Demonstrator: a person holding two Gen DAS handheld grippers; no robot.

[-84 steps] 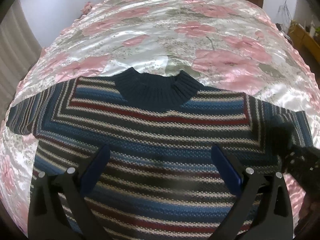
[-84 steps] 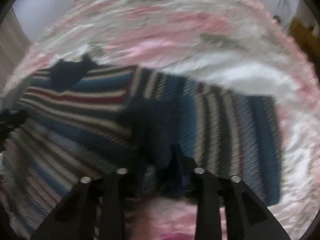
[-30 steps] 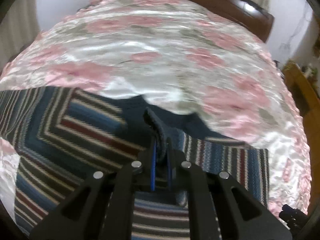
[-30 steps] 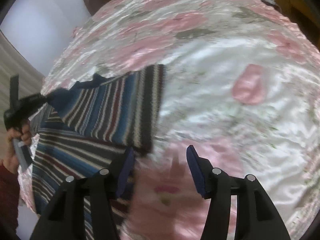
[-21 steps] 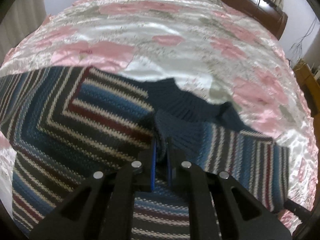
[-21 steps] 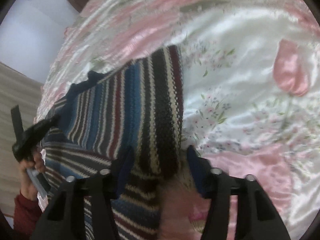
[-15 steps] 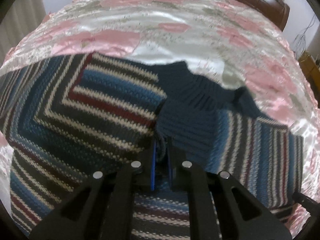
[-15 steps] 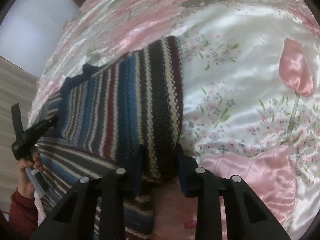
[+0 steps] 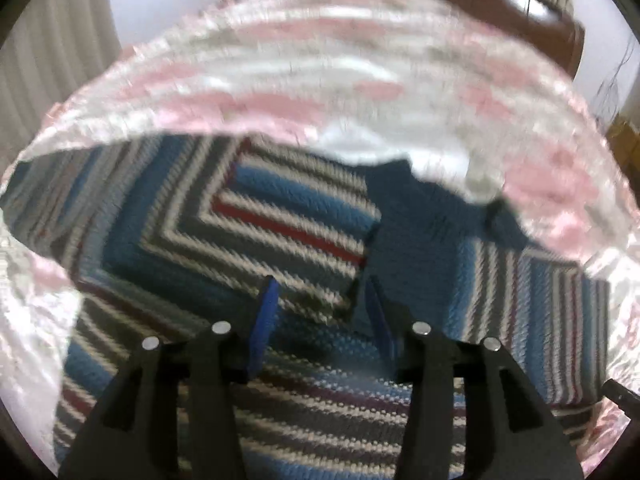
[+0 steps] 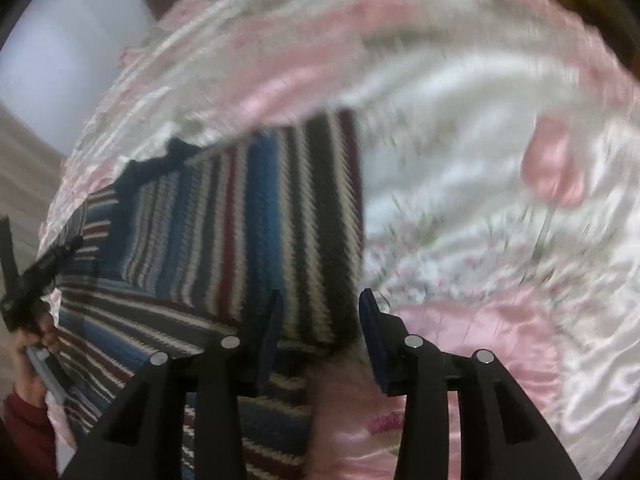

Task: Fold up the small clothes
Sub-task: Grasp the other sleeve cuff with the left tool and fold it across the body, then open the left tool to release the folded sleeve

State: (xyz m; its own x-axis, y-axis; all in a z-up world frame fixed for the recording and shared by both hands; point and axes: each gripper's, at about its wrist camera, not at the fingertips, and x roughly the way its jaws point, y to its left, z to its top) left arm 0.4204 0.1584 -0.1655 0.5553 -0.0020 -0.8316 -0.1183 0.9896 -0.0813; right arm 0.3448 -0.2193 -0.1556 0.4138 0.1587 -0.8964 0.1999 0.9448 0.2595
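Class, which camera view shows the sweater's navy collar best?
The left wrist view: the collar sits near centre, large, though blurred. The right wrist view shows only a small navy edge of it at the fold's far corner.

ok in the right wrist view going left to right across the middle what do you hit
left gripper held in a hand → striped sweater → its folded-over side panel → floral satin bedspread
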